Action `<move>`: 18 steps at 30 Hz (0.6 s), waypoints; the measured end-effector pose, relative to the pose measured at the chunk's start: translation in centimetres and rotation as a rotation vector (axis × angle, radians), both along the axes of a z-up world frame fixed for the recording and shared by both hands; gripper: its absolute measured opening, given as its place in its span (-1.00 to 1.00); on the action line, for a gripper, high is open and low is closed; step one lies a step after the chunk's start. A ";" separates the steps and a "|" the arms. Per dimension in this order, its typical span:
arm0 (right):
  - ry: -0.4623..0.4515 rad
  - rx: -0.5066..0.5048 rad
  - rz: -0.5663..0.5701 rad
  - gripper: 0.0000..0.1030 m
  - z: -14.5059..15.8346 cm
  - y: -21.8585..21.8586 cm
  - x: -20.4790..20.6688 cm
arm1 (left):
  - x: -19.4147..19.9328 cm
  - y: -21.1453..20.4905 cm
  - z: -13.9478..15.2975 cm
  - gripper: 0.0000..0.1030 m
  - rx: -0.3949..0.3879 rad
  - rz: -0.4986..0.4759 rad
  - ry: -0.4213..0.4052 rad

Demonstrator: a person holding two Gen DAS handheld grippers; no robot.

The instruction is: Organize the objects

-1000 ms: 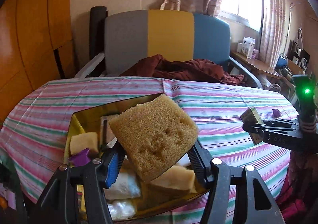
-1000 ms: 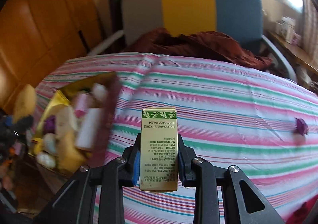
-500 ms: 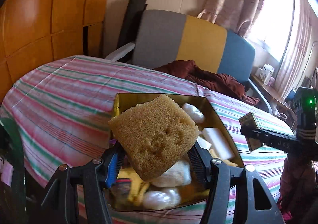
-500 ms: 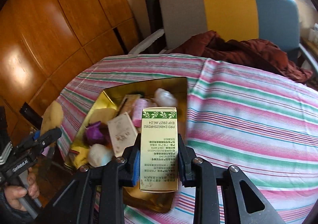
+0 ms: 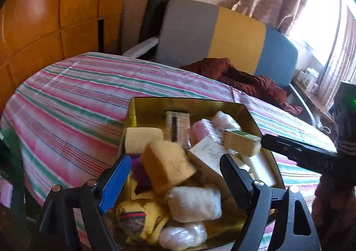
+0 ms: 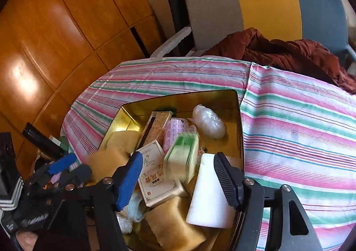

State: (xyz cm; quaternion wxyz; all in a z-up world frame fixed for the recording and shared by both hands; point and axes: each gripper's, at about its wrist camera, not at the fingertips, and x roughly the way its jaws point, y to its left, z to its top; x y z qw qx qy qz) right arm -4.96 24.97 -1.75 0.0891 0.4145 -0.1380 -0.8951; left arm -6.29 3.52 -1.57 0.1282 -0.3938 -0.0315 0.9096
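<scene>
- Left gripper (image 5: 173, 175): jaws opening, nothing pressed between them – the tan sponge (image 5: 166, 166) sits loose on the heap inside the gold tin (image 5: 189, 104).
- Right gripper (image 6: 178, 175): jaws opening too; the green-topped box (image 6: 182, 157) (blurred, apparently mid-drop) is over the tin's middle.
- Risk, I judge: the overfull pile lets either piece roll out over the tin's rim.

A table covered by a pink-and-green striped cloth (image 6: 300, 130) carries a gold tray (image 6: 224, 99) heaped with objects.
</scene>
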 end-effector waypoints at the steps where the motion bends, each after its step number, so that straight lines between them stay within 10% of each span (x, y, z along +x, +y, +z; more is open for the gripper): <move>1: 0.005 0.002 0.000 0.32 0.1 0.0 0.3 | 0.1 -0.1 0.1 0.62 -0.012 0.015 0.006; 18: 0.097 0.112 0.028 0.37 1.0 -3.5 6.5 | 4.3 -1.0 3.9 0.61 -0.136 0.191 0.108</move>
